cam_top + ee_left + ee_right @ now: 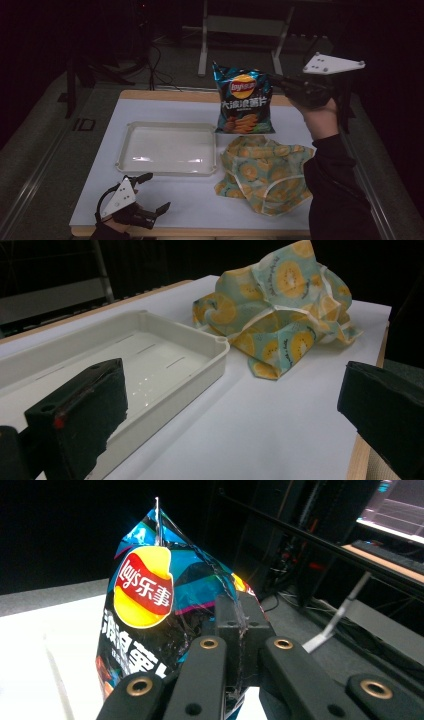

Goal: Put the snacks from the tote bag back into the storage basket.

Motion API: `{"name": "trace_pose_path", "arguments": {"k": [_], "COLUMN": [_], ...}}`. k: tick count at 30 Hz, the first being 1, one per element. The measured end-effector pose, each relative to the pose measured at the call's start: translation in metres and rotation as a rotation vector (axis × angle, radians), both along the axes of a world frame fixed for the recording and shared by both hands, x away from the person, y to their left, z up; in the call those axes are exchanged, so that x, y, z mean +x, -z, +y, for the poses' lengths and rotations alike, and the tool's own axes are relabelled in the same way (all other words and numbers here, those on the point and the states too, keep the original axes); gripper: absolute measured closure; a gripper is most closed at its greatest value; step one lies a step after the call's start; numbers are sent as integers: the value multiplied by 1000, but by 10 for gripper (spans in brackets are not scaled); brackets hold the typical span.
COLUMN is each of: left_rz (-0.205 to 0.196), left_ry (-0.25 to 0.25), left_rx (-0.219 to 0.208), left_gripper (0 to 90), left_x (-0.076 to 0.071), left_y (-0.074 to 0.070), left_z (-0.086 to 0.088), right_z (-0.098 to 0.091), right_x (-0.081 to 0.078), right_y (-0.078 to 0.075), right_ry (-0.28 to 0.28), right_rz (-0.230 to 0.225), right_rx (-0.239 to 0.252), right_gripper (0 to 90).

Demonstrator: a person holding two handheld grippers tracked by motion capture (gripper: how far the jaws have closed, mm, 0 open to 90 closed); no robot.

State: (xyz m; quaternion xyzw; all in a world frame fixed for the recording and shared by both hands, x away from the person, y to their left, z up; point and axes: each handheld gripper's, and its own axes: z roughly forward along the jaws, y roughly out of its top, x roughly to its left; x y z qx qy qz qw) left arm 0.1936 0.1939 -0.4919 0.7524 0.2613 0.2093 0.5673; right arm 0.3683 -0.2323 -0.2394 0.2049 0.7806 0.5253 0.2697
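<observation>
My left gripper [150, 192] sat at the near edge of the table [190, 210], jaws spread wide with nothing between them. In the left gripper view the jaws framed bare tabletop, with the white tray [150, 340] just beyond the left-hand jaw. The tray lay flat and shallow on the left half of the table. Beside its right edge, touching or nearly so, lay the crumpled kiwi-print cloth [265, 170]. Farther back, my right gripper [280, 82] was clenched on the upper right edge of the chip bag [245, 100]; the right gripper view showed the pads pinching the bag's seam. The bag hung upright over the far side of the table, behind the cloth. I could not tell whether its bottom edge touched the tabletop.
</observation>
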Motion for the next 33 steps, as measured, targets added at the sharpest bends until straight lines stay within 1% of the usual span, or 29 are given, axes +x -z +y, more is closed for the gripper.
{"name": "trace_pose_path", "arguments": {"k": [1,2,3,4,7,11,20,26,29,31,33], "left_rz": [-2,-2,-2,-4,-6,-10,-18,-20,-24,-25,-33], "left_ry": [0,0,0,2,3,-6,-16,-11,-10,-8,-11], "left_rx": [-1,-1,-1,3,10,2,-3,-4,2,4,9], "left_gripper": [2,2,2,2,1,2,2,2,2,2,2], "left_x": [0,0,0,-2,-3,-5,-8,-8,-9,-9,-10], "left_y": [0,0,0,0,0,0,-1,-1,-1,-1,-1], "left_z": [0,0,0,1,2,5,9,9,9,9,9], "right_z": [6,6,11,23,37,56,96,128,145,155,164], "right_x": [1,1,1,2,3,4,6,7,7,8,8], "right_y": [1,1,2,4,8,14,25,33,37,41,45], "right_ry": [-6,-6,-12,-21,-27,-40,-81,-114,-128,-136,-140], "right_rz": [1,1,2,7,9,14,31,37,35,44,51], "right_rx": [-3,-3,-2,-8,-16,-17,14,19,32,52,62], "right_gripper": [900,900,900,900,900,900,900,900,900,900,900]}}
